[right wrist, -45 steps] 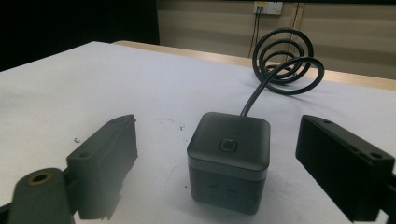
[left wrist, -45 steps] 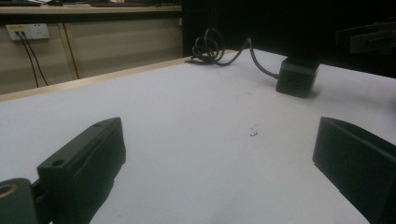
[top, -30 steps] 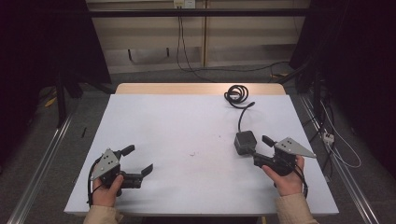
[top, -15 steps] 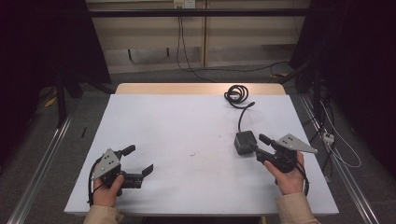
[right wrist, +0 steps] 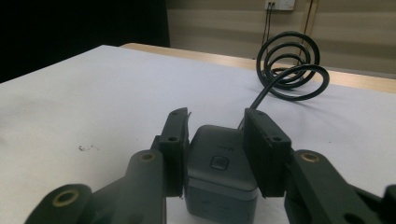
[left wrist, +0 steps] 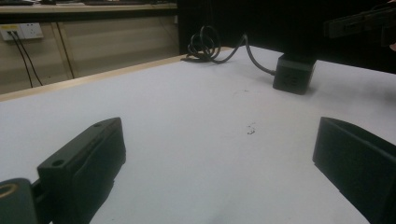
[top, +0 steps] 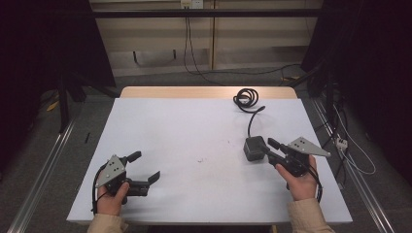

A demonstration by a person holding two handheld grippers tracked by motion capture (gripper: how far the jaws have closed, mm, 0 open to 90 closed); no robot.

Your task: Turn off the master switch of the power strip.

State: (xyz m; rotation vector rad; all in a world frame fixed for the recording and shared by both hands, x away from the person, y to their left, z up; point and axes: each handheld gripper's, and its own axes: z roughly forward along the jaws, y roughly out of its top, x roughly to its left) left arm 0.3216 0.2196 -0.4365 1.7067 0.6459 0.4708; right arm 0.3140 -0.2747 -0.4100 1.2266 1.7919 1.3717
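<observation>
The dark grey power adapter (top: 254, 148) was seen standing on the white worktop (top: 194, 131), toward its right side, with its black cable (top: 247, 99) running away to a coil near the far edge. The right gripper (top: 270, 150) had been brought level against it, and in the right gripper view the adapter (right wrist: 219, 179) was framed between the two jaws, which had just been closing on it. The pads appeared to be touching both side walls, so a narrow grip on the adapter was judged to be taken.

For the grasp to be done well, the block should be kept centred between the pads and squeezed squarely on its flat sides, so that it is not twisted out; any lift should be made gently, since drag from the coiled cable could be expected.

The right hand (top: 301, 182) was held low, the forearm coming in from the near edge. The left gripper (top: 144, 167) was rested near the front left of the worktop, its jaws spread wide with nothing between them.
</observation>
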